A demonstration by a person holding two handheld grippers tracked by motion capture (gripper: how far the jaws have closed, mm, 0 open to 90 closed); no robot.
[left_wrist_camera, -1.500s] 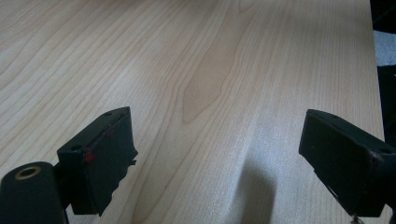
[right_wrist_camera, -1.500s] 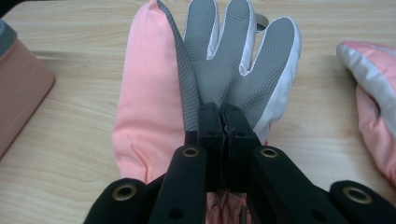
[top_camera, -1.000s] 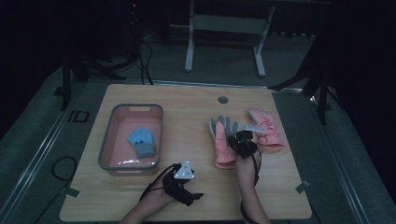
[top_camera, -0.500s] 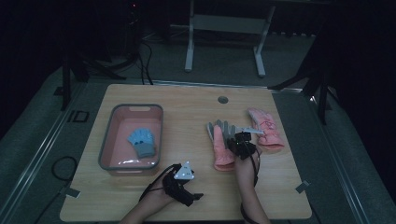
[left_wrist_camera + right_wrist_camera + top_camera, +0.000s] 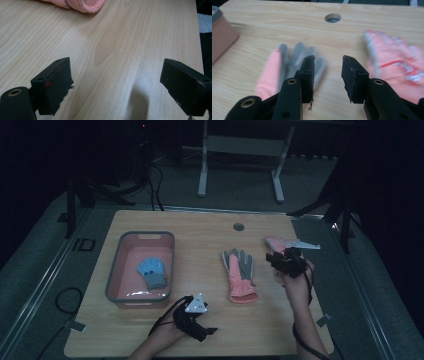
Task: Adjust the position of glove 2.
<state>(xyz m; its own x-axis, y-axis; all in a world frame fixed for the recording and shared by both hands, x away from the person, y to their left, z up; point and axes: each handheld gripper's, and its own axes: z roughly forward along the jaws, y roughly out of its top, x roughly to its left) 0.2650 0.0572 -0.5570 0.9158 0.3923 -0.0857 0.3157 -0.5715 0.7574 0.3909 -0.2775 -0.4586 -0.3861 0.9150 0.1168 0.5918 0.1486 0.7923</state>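
Observation:
A pink glove with a grey palm (image 5: 240,275) lies flat at the table's middle. A second pink glove (image 5: 276,242) lies to its right, partly behind my right gripper (image 5: 280,257). In the right gripper view my right gripper (image 5: 328,60) is open above the table. Its jaws have just been opening and nothing is between them. There the grey-palmed glove (image 5: 287,67) is left of the jaws and the other glove (image 5: 397,62) right. A blue glove (image 5: 151,272) lies in the pink bin (image 5: 116,270). My left gripper (image 5: 205,330) rests near the front edge, open over bare wood (image 5: 117,65).
The bin's corner (image 5: 222,32) shows at the far left of the right gripper view. A round cable hole (image 5: 238,226) sits near the table's far edge. A pink cuff (image 5: 85,3) lies beyond the left jaws. Dark floor and stand legs surround the table.
My right gripper has moved right and a little up, off the grey-palmed glove, and its jaws have parted. That glove stays flat on the table. The left gripper has not moved.

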